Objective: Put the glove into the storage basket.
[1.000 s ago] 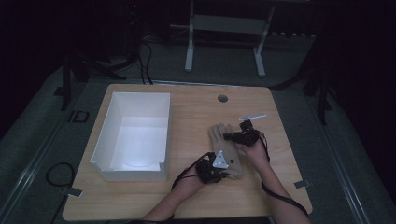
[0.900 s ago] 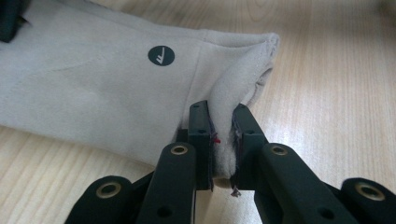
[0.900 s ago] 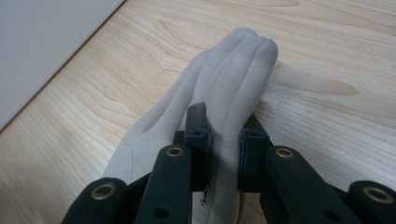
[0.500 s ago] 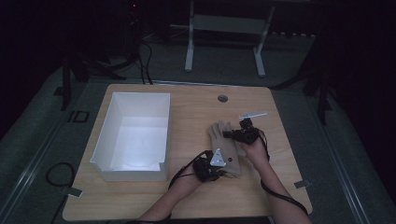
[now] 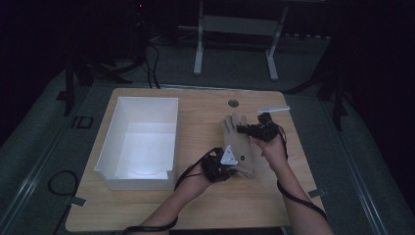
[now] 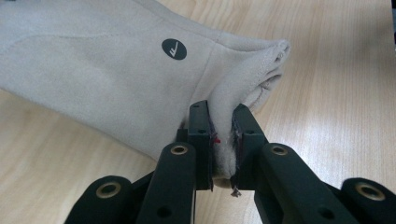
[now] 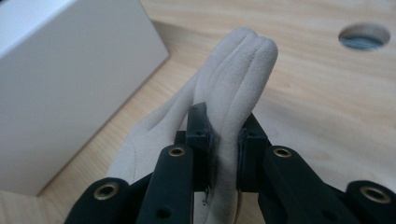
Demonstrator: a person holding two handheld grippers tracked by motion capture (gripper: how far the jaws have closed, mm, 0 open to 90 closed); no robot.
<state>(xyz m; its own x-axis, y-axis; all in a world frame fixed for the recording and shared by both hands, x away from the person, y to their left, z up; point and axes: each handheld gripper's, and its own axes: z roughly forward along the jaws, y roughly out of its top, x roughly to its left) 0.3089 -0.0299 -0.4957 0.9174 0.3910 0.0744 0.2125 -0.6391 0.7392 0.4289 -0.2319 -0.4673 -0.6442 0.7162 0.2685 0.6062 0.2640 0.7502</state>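
Beige glove [image 5: 238, 144] held over table [image 5: 195, 205], right of white box [image 5: 139, 142]. Left gripper [image 6: 223, 140] jaws clamped on cuff; right gripper [image 7: 223, 140] jaws clamped on fingers. Step: lift, probably. Next: carry over box, release.

The high view looks forward and down from above the near edge of the table [image 5: 147, 215]. Each gripper view rides close behind its jaws, low over that table, facing the beige glove [image 6: 93, 88], which all three views share, right of the white box [image 5: 142, 142]
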